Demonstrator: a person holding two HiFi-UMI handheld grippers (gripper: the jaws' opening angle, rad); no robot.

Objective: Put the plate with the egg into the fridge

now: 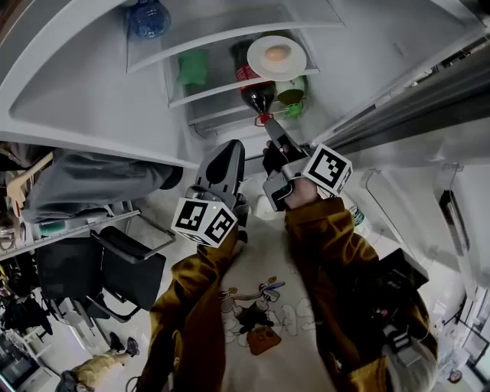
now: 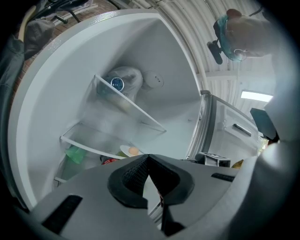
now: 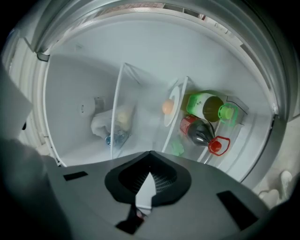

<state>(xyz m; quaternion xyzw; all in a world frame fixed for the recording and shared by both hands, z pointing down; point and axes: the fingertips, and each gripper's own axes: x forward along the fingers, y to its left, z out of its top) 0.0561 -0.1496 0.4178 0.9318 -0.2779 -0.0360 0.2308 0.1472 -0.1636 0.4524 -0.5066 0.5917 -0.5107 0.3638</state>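
An open fridge fills the view. In front of it, the left gripper and right gripper point inward, jaws pressed together and empty. A white plate rests on a glass shelf, with an egg at its centre.

We record the plate bearing the egg on the fridge shelf, with two bottles lying beneath it.

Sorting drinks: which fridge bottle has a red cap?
The dark bottle with the red label; the yellowish bottle beside it has a green cap, the top-shelf bottle a blue one.
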